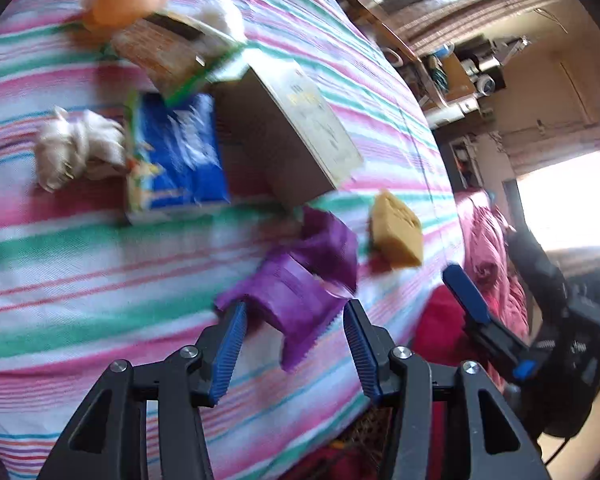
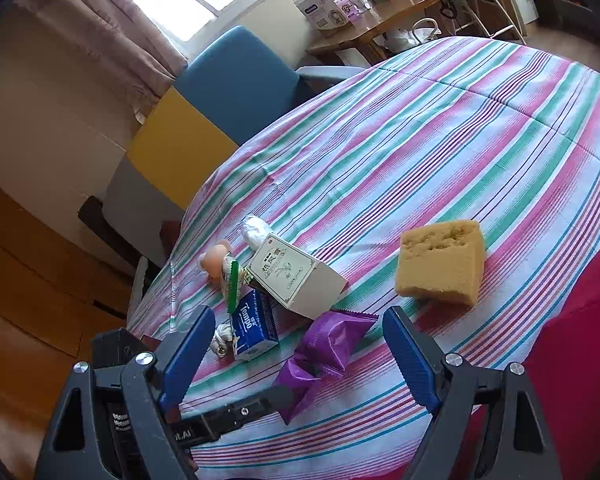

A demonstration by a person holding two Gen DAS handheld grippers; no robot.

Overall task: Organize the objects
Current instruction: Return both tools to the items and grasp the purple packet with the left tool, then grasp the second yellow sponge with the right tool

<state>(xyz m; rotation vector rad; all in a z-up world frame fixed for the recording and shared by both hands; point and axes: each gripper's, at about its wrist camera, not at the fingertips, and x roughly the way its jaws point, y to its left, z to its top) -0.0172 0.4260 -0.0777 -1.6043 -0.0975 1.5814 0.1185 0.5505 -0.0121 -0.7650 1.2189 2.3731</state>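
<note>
left gripper [image 1: 294, 344] spread wide, empty, just short of purple packet [image 1: 300, 292] on striped cloth [image 1: 80, 272]. right gripper [image 2: 300, 360] likewise wide, empty; only there readable "tempo" on blue pack [image 2: 254, 330], sharp sponge [image 2: 440, 266].

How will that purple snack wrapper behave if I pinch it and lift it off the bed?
The purple wrapper looks crinkled and bent in the middle, so it will probably flop and fold rather than stay stiff. Its glossy film may slip between the pads, so gripping the serrated end seam seems safer. It looks light; the open left hand-held gripper should lift it easily.
</note>
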